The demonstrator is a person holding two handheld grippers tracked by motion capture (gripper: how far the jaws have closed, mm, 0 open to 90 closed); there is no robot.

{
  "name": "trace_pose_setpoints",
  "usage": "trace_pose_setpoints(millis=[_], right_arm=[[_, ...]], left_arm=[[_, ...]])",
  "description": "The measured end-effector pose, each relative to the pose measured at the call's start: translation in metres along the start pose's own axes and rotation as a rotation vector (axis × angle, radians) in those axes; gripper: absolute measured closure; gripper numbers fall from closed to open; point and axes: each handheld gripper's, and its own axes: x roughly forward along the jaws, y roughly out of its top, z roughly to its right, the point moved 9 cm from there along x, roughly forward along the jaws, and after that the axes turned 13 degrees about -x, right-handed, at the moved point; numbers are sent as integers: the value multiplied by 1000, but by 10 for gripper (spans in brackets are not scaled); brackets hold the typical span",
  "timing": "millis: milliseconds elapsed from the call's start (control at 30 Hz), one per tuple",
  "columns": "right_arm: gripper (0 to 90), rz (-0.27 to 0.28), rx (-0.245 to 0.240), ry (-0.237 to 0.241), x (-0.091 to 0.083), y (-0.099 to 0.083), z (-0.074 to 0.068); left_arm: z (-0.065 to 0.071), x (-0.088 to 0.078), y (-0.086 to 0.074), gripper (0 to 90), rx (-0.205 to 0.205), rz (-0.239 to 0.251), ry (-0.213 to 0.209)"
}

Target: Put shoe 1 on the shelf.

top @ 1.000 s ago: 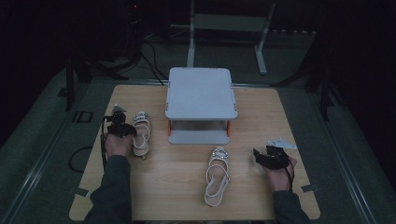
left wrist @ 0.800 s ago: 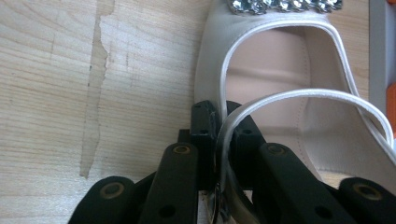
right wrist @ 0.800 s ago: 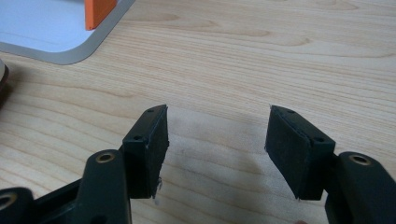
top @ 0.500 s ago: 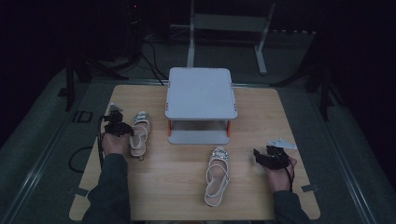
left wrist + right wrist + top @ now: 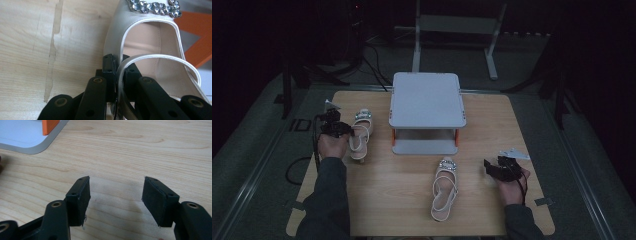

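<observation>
A white sandal (image 5: 360, 135) with a jewelled toe band lies at the table's left, beside the rack. My left gripper (image 5: 343, 129) is shut on the sandal's thin white strap (image 5: 155, 57), which runs between the black jaws in the left gripper view; the jewelled band (image 5: 152, 7) shows at the top. A second matching sandal (image 5: 445, 189) lies in front of the rack, toe toward it. My right gripper (image 5: 490, 167) is open to the right of that sandal, low over bare wood, with nothing between its fingers (image 5: 80, 195).
A grey two-tier shoe rack (image 5: 427, 100) with orange posts stands at the table's middle back; its lower shelf corner (image 5: 22, 137) shows in the right gripper view. The wooden table (image 5: 402, 200) has free room at front. Metal stand legs rise behind the table.
My left gripper and the sandal in it have shifted slightly toward the back of the table. The right gripper has stayed where it was, open.
</observation>
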Motion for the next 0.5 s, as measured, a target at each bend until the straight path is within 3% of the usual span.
trace_pose_setpoints(millis=[500], right_arm=[[396,-5,2,-5,1,-1,0]], left_arm=[[37,-37,28,835,18,58,-32]])
